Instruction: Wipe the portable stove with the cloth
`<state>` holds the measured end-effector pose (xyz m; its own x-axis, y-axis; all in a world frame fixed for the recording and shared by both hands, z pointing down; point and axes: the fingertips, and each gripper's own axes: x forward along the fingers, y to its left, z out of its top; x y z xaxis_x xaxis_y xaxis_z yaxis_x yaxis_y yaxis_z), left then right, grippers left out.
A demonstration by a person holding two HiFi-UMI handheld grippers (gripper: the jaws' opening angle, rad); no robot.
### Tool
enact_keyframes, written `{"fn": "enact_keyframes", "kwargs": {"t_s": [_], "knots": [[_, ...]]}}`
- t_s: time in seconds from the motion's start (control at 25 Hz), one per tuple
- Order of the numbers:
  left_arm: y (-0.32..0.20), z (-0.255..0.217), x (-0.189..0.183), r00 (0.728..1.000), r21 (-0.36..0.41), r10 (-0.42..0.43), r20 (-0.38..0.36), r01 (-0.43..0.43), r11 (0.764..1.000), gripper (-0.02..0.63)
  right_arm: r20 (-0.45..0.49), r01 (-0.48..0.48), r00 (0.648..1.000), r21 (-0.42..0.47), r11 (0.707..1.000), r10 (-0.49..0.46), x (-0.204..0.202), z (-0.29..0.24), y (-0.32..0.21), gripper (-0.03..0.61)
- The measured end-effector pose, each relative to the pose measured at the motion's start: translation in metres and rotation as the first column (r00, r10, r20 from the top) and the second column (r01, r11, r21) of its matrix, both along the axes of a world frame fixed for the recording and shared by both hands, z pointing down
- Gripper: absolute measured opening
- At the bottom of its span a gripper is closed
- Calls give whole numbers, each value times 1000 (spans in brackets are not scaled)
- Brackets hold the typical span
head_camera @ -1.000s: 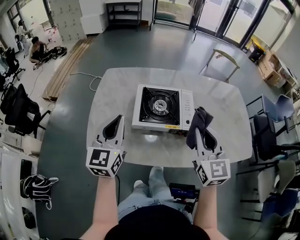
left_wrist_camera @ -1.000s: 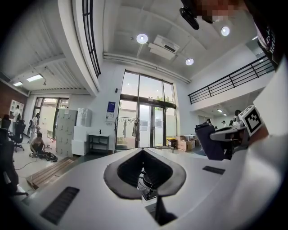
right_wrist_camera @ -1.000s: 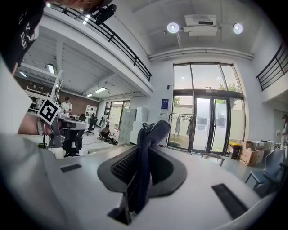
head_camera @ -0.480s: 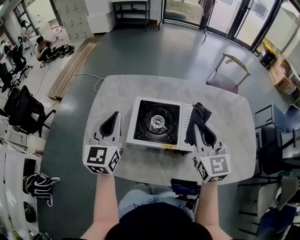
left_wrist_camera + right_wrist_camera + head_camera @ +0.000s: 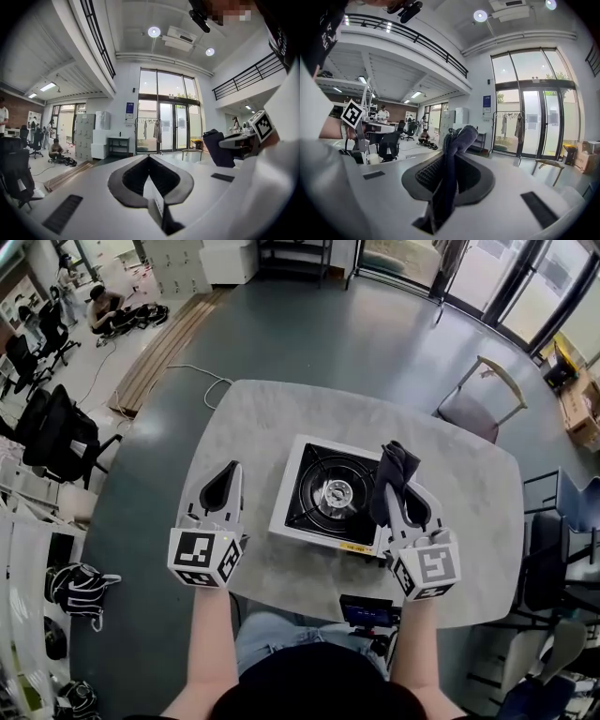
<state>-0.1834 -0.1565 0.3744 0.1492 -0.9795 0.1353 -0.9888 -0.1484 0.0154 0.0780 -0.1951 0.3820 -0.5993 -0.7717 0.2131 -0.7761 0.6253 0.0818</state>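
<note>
The portable stove (image 5: 323, 495), white-cased with a black top and a round burner, sits in the middle of the grey table (image 5: 469, 521). My right gripper (image 5: 398, 474) is shut on the dark blue cloth (image 5: 390, 479), held over the stove's right side; the cloth (image 5: 451, 164) sticks up between the jaws in the right gripper view. My left gripper (image 5: 230, 479) hovers left of the stove, shut with nothing in it. Its jaws (image 5: 149, 161) meet at a point in the left gripper view.
A chair (image 5: 483, 395) stands at the table's far right corner. Black office chairs (image 5: 56, 442) crowd the left side of the floor. A small dark device (image 5: 366, 610) sits by the table's near edge. Wooden planks (image 5: 164, 348) lie on the floor at far left.
The right gripper with the cloth has shifted left, from beside the stove's right edge to over its control side. The head view has drifted, so the table now sits farther right.
</note>
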Motion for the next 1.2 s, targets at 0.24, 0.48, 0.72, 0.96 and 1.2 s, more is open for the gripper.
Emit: {"fn": "enact_keyframes", "kwargs": {"t_s": [0.24,0.48,0.72,0.96,1.2], "knots": [[-12,11,-46,1000,-31,10,-25,-11,999,11,21,-6,1000,-56,998,7,-49,20,-16,66],[-22,24,-93,999,-61,6,-34,-8,998,11,-39,20,999,-112,993,-24,-100,51,-32,66],[-28,41,-121,997,-82,4,-74,-10,997,11,-188,67,977,-161,985,-97,-140,85,-44,66],[-38,47,-134,995,-85,-2,-102,-6,996,11,-332,111,924,-241,964,-189,-163,110,-59,66],[-44,54,-132,992,-92,6,-125,-18,996,11,-508,135,823,-259,956,-253,-162,140,-70,66]]}}
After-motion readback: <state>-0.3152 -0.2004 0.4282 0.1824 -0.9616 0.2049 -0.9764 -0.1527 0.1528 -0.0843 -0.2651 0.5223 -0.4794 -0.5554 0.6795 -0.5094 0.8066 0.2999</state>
